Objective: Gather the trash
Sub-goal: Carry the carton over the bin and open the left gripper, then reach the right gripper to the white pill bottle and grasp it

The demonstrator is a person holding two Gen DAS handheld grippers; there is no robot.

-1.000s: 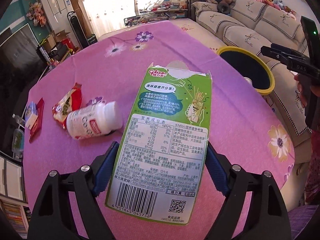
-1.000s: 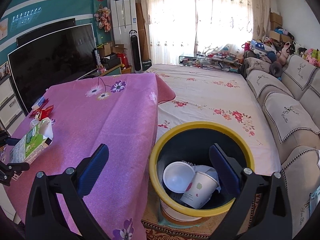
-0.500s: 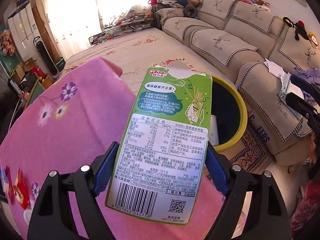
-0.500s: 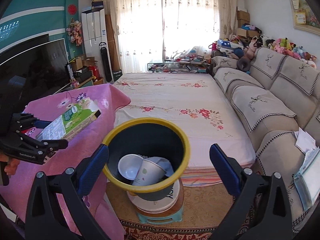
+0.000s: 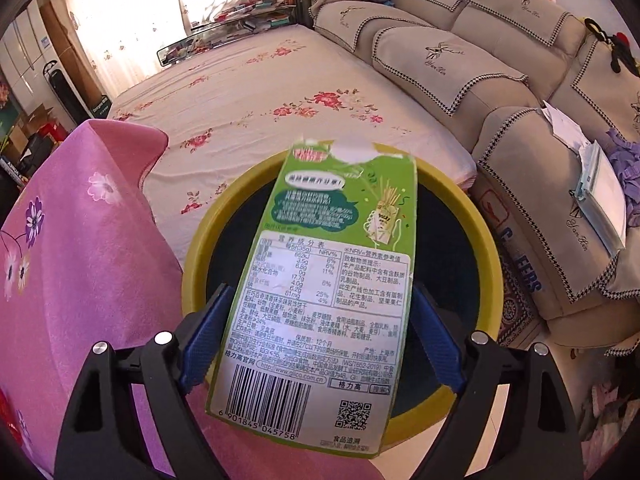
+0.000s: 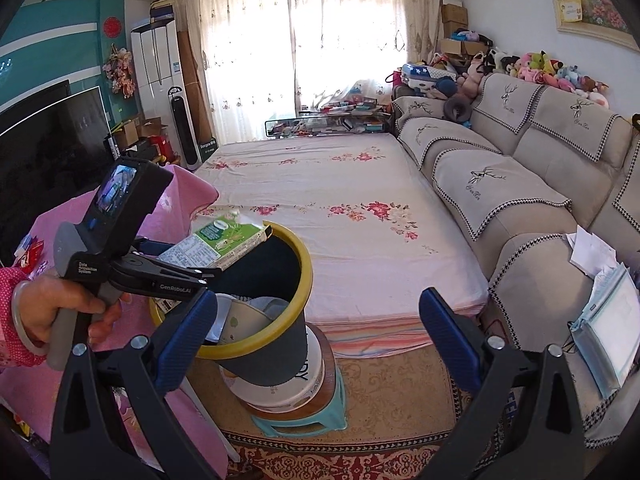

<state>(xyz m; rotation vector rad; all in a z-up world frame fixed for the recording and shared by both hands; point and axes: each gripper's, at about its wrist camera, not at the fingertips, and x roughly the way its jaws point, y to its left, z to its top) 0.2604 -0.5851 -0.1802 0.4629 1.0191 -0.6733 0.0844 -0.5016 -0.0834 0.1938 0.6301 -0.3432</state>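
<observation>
My left gripper (image 5: 320, 344) is shut on a flat green snack box (image 5: 320, 300) and holds it over the mouth of a dark bin with a yellow rim (image 5: 486, 240). In the right wrist view the same box (image 6: 212, 246) sticks out over the bin's yellow rim (image 6: 306, 276), held by the left gripper (image 6: 196, 276). Paper cups (image 6: 244, 320) lie inside the bin. My right gripper (image 6: 316, 340) is open and empty, to the right of the bin, facing the bed.
The pink flowered tablecloth (image 5: 60, 260) lies to the left of the bin. The bin stands on a white tub and a small stool (image 6: 300, 420). A flowered bed (image 6: 340, 208) is behind it and a beige sofa (image 6: 540, 208) to the right, with papers (image 6: 604, 320) on its arm.
My left gripper has carried the green box off the table and over the bin. My right gripper has swung right, away from the bin's mouth.
</observation>
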